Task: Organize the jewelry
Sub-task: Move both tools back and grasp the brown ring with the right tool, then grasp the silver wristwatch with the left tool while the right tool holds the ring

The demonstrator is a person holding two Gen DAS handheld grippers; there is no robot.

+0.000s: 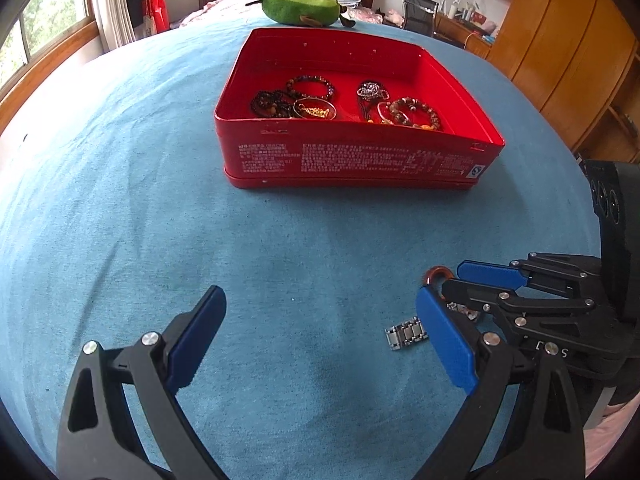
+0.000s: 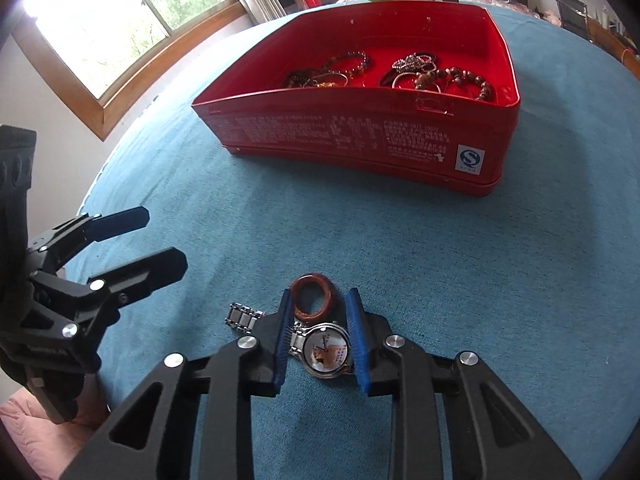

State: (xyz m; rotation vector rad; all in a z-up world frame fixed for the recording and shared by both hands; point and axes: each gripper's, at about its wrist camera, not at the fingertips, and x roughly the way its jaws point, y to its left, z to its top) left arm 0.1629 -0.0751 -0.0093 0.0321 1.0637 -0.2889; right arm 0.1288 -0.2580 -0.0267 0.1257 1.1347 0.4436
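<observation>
As the right gripper (image 2: pixel 318 312) pinches the rigid, slippery ring (image 2: pixel 313 294), at 12 o'clock of the watch (image 2: pixel 326 350), grip its flanks.

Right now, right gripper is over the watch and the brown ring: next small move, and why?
Probably finish closing the right gripper before lifting. Its blue pads flank the brown ring, which lies against the watch on the blue cloth, but contact on both sides is not clear. The red tin, already holding bracelets, sits just ahead. The left gripper is open and empty.
</observation>
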